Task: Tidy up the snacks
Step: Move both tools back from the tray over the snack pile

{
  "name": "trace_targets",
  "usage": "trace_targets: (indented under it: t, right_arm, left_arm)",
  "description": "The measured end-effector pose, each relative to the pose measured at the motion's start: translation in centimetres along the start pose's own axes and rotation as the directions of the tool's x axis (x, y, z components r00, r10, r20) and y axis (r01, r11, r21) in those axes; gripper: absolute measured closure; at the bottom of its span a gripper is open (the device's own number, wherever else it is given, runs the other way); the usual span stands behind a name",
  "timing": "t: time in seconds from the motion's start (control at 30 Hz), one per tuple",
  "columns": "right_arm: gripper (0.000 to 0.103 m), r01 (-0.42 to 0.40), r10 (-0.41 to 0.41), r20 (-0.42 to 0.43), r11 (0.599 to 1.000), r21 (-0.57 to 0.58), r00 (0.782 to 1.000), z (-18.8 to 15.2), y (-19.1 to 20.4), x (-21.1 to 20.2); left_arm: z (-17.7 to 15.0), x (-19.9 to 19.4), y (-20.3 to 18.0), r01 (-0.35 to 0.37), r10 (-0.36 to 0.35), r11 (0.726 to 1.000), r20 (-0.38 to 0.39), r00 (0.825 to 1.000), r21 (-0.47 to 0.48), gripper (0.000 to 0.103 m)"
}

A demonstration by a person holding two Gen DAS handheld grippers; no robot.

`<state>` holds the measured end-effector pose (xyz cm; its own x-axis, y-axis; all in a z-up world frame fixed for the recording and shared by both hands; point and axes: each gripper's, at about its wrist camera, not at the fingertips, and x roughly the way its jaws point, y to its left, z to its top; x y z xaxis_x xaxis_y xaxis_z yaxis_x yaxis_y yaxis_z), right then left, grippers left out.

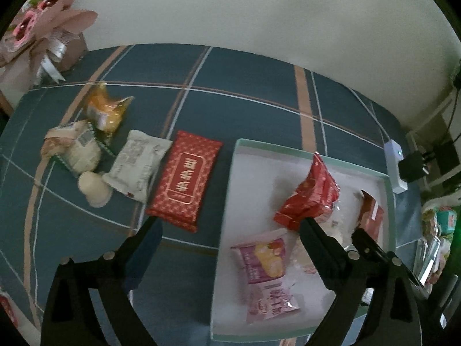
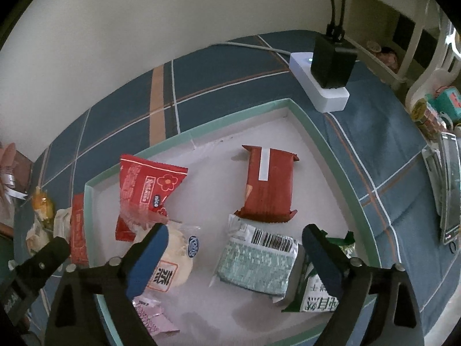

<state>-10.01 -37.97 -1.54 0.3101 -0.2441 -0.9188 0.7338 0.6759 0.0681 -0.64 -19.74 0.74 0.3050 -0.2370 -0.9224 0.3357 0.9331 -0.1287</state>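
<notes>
Overhead, both sets of jaws spread wide and gripping nothing: left gripper (image 1: pixel 227 225) straddled the left rim of the tray (image 2: pixel 184 138), right gripper (image 2: pixel 234 235) hung over the green-grey packet (image 2: pixel 256 262) inside. Left of the tray, red packet (image 1: pixel 184 180) on the tabletop (image 1: pixel 245 72), bare cloth beyond.

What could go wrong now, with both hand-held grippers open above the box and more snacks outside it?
1. The red triangular packet leans tilted on the round cake packet; a nudge may tip it.
2. The right hand-held gripper, open, straddles the grey-green packet; lowering may press it.
3. The left hand-held gripper spans the box rim; reaching for the flat red packet may catch it.
</notes>
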Motion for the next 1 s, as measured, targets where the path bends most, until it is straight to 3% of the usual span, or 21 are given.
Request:
trace_targets:
  t: [0.2,0.63,1.0]
  right_arm:
    - [0.0,0.006,-0.006,0.022,1.0,0.008,1.0,-0.5,0.2,-1.2]
    - [0.0,0.003,-0.003,-0.001,1.0,-0.024,1.0,-2.5,2.0,-2.5]
    - [0.0,-0.025,0.027,0.018,0.994,-0.107,0.999,-4.8,4.7,-4.9]
  left_arm:
    - [-0.2,-1.2,1.0,-0.032,0.033,0.999,0.03,0.999,-0.024,0.0]
    - [-0.2,-2.2,5.9,-0.122,0.124,0.991,0.032,0.992,-0.058,0.0]
    - [-0.1,-4.2,9.6,-0.126,0.131,0.987,0.053,0.99,-0.098,0.0]
